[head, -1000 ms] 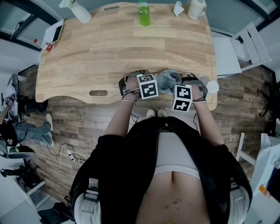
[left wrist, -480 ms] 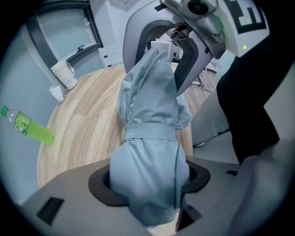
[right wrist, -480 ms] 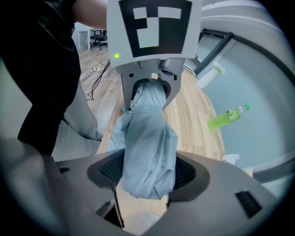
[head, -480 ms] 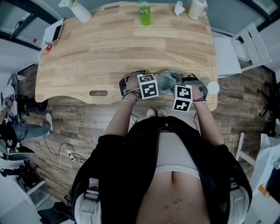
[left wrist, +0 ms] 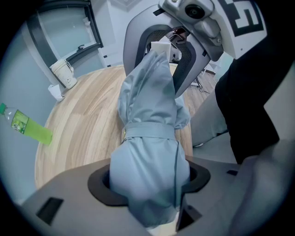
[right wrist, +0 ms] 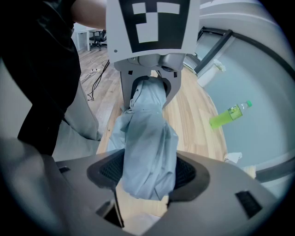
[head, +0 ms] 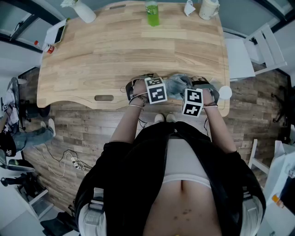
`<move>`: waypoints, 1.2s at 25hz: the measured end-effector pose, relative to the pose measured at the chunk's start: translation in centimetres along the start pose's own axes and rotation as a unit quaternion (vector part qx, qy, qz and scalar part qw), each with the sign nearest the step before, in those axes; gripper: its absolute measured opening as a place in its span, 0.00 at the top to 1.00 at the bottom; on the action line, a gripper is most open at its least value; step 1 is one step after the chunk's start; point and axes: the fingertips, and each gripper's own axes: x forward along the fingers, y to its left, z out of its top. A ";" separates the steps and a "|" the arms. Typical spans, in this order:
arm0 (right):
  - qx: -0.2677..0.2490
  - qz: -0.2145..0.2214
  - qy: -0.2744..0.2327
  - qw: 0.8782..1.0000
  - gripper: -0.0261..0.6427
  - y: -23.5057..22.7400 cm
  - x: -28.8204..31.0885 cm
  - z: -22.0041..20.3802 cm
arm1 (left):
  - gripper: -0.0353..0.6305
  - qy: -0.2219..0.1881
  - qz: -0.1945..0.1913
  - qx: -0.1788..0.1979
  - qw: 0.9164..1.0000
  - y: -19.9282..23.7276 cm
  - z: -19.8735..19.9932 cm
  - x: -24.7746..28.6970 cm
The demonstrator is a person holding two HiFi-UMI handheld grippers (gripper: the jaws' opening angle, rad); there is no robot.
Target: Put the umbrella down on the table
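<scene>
While both grippers [left wrist: 150, 184] [right wrist: 147, 173] clamp its ends, the umbrella [left wrist: 150, 115] lies crosswise.

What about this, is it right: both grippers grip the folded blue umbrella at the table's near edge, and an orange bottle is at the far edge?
No: the head view shows the bottle is green, not orange. The left gripper and right gripper do grip the umbrella at the near edge of the table.
</scene>
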 end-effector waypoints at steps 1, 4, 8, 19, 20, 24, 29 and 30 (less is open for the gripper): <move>0.001 0.000 0.000 1.000 0.51 0.0 0.0 0.0 | 0.52 0.000 -0.001 0.000 1.000 0.0 0.0 0.0; 0.001 0.000 0.000 1.000 0.51 0.0 0.1 0.0 | 0.52 -0.002 -0.002 0.001 1.000 0.0 0.0 0.0; 0.002 -0.003 -0.003 1.000 0.50 0.0 0.1 0.0 | 0.52 -0.006 0.000 0.001 1.000 0.0 -0.1 -0.1; 0.015 0.004 -0.024 1.000 0.50 0.0 -0.3 0.1 | 0.48 -0.016 0.026 -0.011 0.999 0.3 -0.1 -0.4; 0.016 0.005 -0.024 1.000 0.49 0.0 -0.4 0.2 | 0.48 -0.016 0.030 -0.012 0.999 0.2 -0.1 -0.4; 0.017 0.002 -0.024 1.000 0.49 0.0 -0.8 0.2 | 0.48 -0.017 0.045 -0.017 0.999 0.2 -0.2 -0.6; 0.023 -0.003 -0.029 0.999 0.49 -0.2 -1.5 0.3 | 0.48 -0.020 0.050 -0.025 0.998 -0.1 -0.4 -0.7; 0.025 -0.005 -0.031 0.999 0.49 -0.3 -1.7 0.3 | 0.48 -0.020 0.049 -0.027 0.998 -0.1 -0.5 -0.7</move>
